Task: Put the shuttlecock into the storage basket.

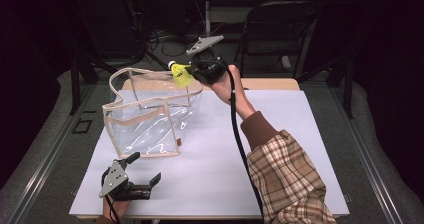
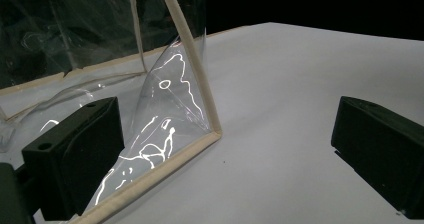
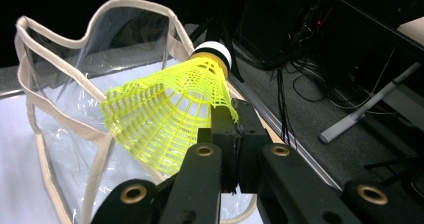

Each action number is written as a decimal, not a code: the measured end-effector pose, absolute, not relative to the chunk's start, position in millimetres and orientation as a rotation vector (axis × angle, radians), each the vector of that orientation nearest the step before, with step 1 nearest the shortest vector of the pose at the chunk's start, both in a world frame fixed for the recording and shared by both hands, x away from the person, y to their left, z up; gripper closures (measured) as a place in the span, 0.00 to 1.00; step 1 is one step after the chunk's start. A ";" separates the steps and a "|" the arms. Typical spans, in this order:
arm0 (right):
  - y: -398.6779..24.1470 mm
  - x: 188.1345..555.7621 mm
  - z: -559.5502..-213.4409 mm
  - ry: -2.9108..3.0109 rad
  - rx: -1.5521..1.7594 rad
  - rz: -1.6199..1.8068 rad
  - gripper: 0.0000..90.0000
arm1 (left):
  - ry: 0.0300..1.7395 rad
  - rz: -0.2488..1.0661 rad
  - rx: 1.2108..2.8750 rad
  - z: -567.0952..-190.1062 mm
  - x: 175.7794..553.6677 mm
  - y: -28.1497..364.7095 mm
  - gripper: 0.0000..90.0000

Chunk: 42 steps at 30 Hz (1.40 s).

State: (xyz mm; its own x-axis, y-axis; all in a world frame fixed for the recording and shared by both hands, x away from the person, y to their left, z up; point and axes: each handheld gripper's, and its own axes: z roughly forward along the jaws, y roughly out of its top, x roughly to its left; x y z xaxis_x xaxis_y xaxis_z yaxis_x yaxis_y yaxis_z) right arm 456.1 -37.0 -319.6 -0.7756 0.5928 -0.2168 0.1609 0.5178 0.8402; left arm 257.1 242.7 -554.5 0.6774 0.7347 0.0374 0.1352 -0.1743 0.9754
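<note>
**Yellow birdie held over the clear bag**

The right gripper (image 1: 196, 71) is clenched on a yellow birdie (image 1: 181, 74). Its jaws pinch the edge of the birdie's skirt. The birdie hangs in the air just above the far right rim of the bag (image 1: 150, 116). The skirt is a plastic net full of little holes, shaped like a cone. Its round tip is white with a black band, and it points away from the gripper.

The bag is see-through, shiny plastic with crinkles that catch the light. Soft tan cloth strips run along its edges and make two looped handles. Its top is wide open. A small brown tag sits on its near right corner, too small to read.

The bag stands on a flat white surface (image 1: 280, 134). To the right of the bag the surface is bare, with lots of room.

The left gripper (image 1: 142, 176) rests low on the surface, just in front of the bag's near corner. Its black blocky jaws stand wide apart and hold nothing. In the left gripper view, the bag's corner (image 2: 212, 131) lies between them without touching.
</note>
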 end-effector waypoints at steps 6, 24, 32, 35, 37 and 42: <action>-27.2 460.6 -323.2 2.286 0.631 1.193 1.00 | 0.709 0.622 1.691 -554.6 256.8 242.8 0.00; -9.9 465.5 -324.4 2.291 0.628 1.201 1.00 | 0.702 0.624 1.693 -554.3 256.8 242.5 0.00; -4.7 468.8 -327.6 2.297 0.637 1.196 1.00 | 0.704 0.623 1.698 -554.6 257.0 242.3 0.00; -1.8 469.9 -329.9 2.302 0.636 1.195 1.00 | 0.704 0.624 1.694 -554.5 256.6 242.6 0.00; -0.4 470.1 -331.1 2.307 0.635 1.196 1.00 | 0.702 0.623 1.692 -554.5 256.6 242.7 0.00; 6.0 473.0 -327.8 2.317 0.619 1.169 1.00 | 0.723 0.617 1.681 -555.2 258.1 243.6 0.01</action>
